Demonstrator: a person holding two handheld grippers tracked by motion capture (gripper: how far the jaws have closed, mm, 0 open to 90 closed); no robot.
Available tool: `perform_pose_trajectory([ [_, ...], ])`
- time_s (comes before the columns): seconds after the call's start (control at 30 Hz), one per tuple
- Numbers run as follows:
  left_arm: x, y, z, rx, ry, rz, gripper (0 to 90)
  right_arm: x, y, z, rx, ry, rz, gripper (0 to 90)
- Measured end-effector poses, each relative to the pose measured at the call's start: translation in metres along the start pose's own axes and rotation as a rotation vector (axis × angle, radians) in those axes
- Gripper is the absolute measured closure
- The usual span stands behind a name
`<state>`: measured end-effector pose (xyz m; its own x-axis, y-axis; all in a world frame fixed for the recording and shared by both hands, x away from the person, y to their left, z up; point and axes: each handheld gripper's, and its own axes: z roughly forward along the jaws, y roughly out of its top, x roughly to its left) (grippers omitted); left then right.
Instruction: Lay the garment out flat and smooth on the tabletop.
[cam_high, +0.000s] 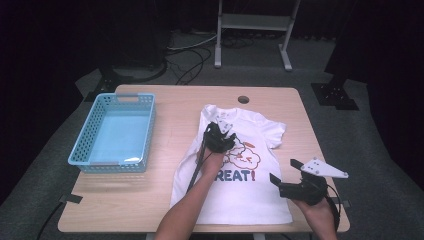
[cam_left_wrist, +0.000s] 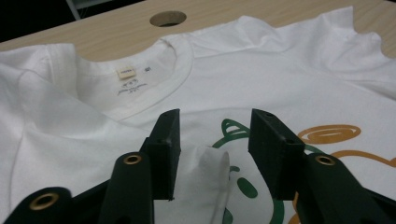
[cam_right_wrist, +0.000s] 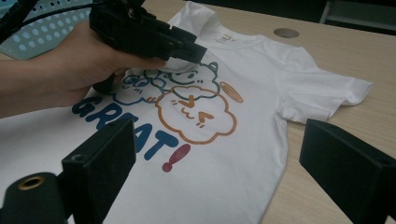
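Two jaws apart | left hand-held gripper (cam_left_wrist: 215, 154) straddles raised fold of T-shirt (cam_left_wrist: 289, 70) | right hand-held gripper (cam_right_wrist: 215, 163) wide apart

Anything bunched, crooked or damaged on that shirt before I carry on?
No damage visible. The white printed T-shirt lies flat on the wooden table, but a small ridge of fabric stands pinched up between the open jaws of the left gripper, on the chest print.
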<state>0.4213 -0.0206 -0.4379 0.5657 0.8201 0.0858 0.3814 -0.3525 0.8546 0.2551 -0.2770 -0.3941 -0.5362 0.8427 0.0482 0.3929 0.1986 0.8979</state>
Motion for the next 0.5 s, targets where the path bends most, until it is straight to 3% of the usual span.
perform_pose_trajectory([
  [0.17, -0.0018, 0.0007, 0.0046, 0.056, 0.003, 0.013, 69.5, -0.0008, 0.0009, -0.0024, -0.011, -0.002, 0.002, 10.2],
  [0.3, -0.0006, 0.0009, 0.0042, 0.063, -0.004, 0.019, 86.9, -0.0012, 0.0019, -0.0047, -0.02, -0.005, 0.002, 10.2],
  [0.5, 0.0031, 0.0021, 0.0, 0.048, -0.007, 0.006, 89.4, -0.0009, 0.0034, -0.0058, -0.029, -0.004, 0.003, 10.2],
])
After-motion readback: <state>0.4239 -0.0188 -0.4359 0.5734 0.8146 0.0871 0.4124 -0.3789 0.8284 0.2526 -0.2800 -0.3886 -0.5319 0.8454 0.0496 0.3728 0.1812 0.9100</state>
